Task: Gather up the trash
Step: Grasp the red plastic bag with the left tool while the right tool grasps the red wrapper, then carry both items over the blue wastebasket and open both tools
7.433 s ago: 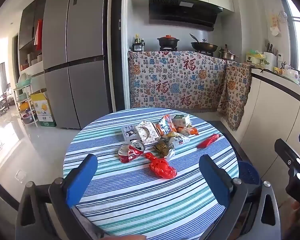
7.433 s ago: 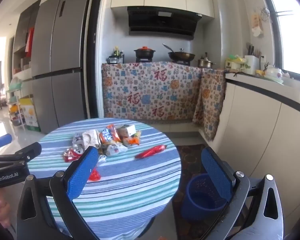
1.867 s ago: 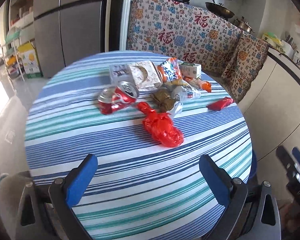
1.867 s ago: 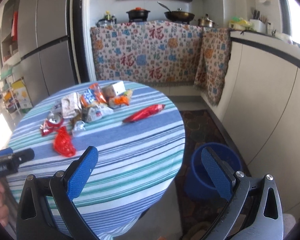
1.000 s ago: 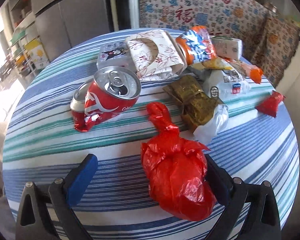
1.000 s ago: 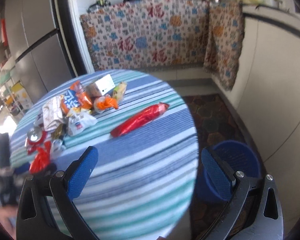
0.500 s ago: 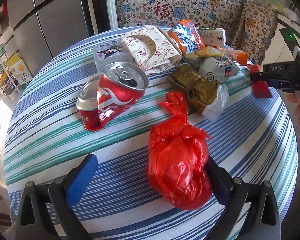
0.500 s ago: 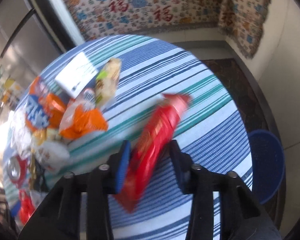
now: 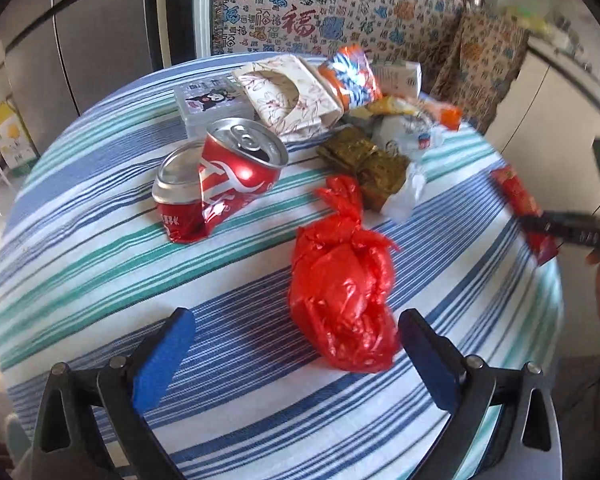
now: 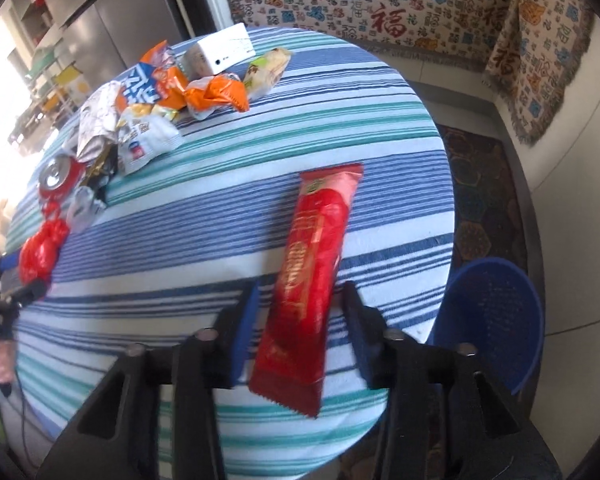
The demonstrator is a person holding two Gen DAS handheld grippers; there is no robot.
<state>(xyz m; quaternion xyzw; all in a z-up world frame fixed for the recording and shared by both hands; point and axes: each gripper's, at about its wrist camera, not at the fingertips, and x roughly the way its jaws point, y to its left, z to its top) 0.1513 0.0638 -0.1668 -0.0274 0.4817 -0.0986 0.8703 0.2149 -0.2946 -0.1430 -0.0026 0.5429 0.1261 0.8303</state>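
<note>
Round table (image 9: 80,248) with blue, green and white striped cloth, trash piled on the far half. Left wrist view, left to right: left gripper (image 9: 296,360) hangs low over the near part of the table, jaws wide apart, nothing clamped; crushed red soda can (image 9: 220,180) lies on its side left of centre, a grey cartoon box (image 9: 210,102) behind it; floral paper carton (image 9: 292,96) and orange-blue snack bag (image 9: 350,76) further back; brown-gold packet (image 9: 364,160) in a white wrapper mid-table; knotted red plastic bag (image 9: 340,288) sits on the cloth between the left gripper's blue pads (image 9: 164,356), closer to the right pad, contact with that pad unclear, left pad well apart from it. Far right edge: the other tool and part of a hand, blurred. Right wrist view, left to right: same red bag (image 10: 40,252) and can (image 10: 58,178) at far left, snack wrappers heap (image 10: 156,120) upper left, white box (image 10: 224,54) at the far rim; long red biscuit wrapper (image 10: 316,280) lies flat on the cloth near the table's near-right edge, its near half between the right gripper's (image 10: 298,312) jaws. Those jaws have just been opening, now part-way apart, a visible gap each side of the wrapper, not clamped. Blue mesh bin (image 10: 496,320) stands on the floor right of the table, below its edge.
</note>
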